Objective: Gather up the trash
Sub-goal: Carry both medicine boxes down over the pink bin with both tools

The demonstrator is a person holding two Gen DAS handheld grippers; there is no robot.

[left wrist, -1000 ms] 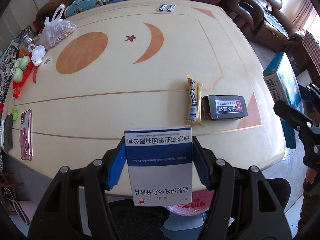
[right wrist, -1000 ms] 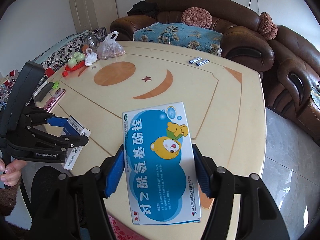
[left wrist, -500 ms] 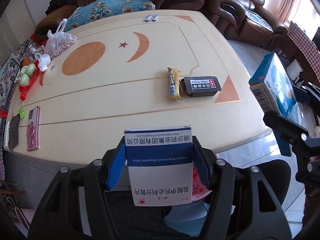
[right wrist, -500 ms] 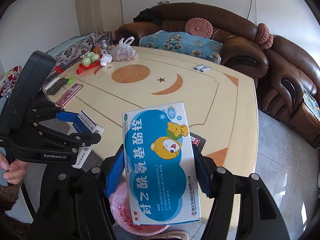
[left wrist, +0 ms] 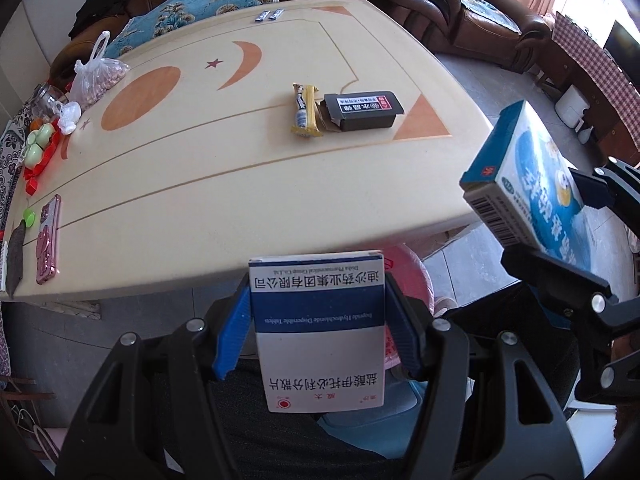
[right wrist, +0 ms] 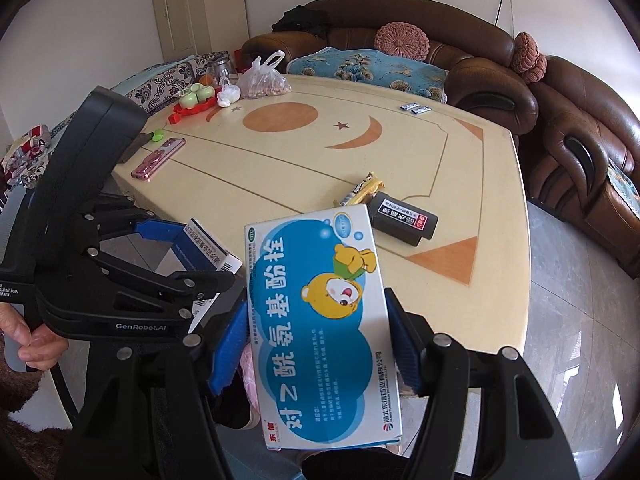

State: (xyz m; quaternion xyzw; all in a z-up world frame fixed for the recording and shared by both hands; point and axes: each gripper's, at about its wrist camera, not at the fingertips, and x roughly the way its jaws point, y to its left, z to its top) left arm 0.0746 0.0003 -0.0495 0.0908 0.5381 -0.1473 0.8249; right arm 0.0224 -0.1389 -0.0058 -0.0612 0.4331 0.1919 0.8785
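Right tongs (right wrist: pixel 320 344), lower centre: blue pads clamped on a blue-and-white medicine box with cartoon bear (right wrist: pixel 320 320). Left tongs (right wrist: pixel 192 252), left of frame: gripping a blue-and-white box (right wrist: pixel 212 250); a hand (right wrist: pixel 36 340) on the handle at the left edge. Tabletop (right wrist: pixel 280 168), centre: black box (right wrist: pixel 402 220) touching a yellow wrapper (right wrist: pixel 360 189); pink phone (right wrist: pixel 159 158); two small sachets (right wrist: pixel 416 108); plastic bag (right wrist: pixel 266 78), upper left.

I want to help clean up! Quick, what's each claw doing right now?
Left claw: shut on the white and blue medicine box.
Right claw: shut on the blue bear box.
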